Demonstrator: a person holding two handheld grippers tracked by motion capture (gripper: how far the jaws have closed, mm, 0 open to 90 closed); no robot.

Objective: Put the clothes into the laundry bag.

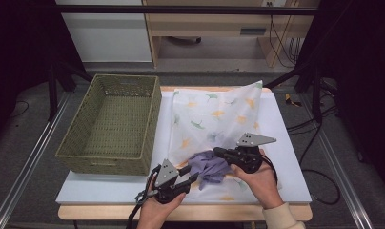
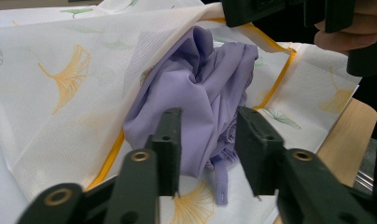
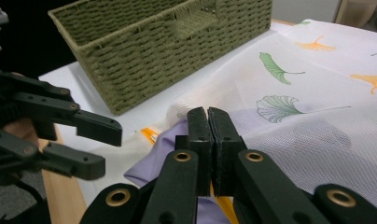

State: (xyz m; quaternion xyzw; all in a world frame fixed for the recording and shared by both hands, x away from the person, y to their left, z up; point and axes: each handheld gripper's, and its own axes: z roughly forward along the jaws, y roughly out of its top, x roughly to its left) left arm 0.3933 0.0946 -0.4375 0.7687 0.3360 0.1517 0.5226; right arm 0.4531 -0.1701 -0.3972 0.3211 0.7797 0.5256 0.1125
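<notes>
A white table (image 1: 286,157) carries everything here, with the woven green basket (image 1: 112,124) standing empty along its left side, clear of the work and, by my reading, a likely home for the finished bundle. Beside it lies the mesh laundry bag (image 1: 214,114), white with printed ginkgo leaves and a yellow zip edge, flat on the table with its mouth turned toward the person so cloth can be pushed straight in.

At that mouth sits the purple garment (image 1: 209,167), crumpled, partly under the bag's upper layer and partly spilling out onto the lower one. In the left gripper view it bulges out between the yellow edges, a thin strap dangling toward the jaws.

The right gripper (image 1: 218,152) has its jaws pressed fully together; they appear to pinch the bag's upper edge (image 2: 210,10) and lift it, which keeps the opening gaping like a tent over the cloth. The left gripper (image 1: 194,177) sits just in front of the garment with its jaws partly apart, one on each side of the hanging fold; the pads do not look pressed on the cloth, so it seems poised to take hold and stuff the rest inside
</notes>
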